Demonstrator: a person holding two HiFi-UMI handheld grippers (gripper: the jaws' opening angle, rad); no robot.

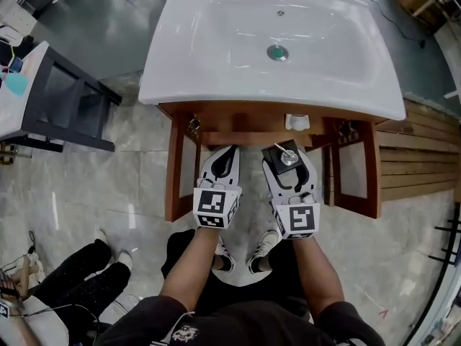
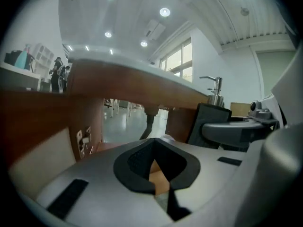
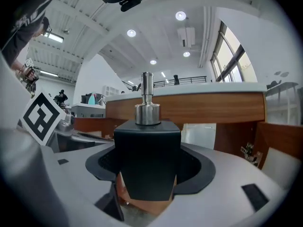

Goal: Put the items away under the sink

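Note:
A black soap dispenser (image 1: 277, 154) with a silver pump stands upright between the jaws of my right gripper (image 1: 287, 157), which is shut on it. In the right gripper view the dispenser (image 3: 147, 150) fills the gap, with the wooden vanity front beyond it. My left gripper (image 1: 227, 153) is beside it to the left, shut with nothing held; its fingertips (image 2: 152, 143) meet. Both grippers are held just in front of the open wooden cabinet (image 1: 238, 114) under the white sink (image 1: 216, 49). The dispenser (image 2: 208, 122) also shows at the right of the left gripper view.
The cabinet doors stand open at the left (image 1: 175, 171) and the right (image 1: 371, 171). A small white fitting (image 1: 297, 122) hangs under the counter. A dark side table (image 1: 65, 99) stands left, wooden decking (image 1: 421, 157) right. Someone's legs (image 1: 79, 272) are at lower left.

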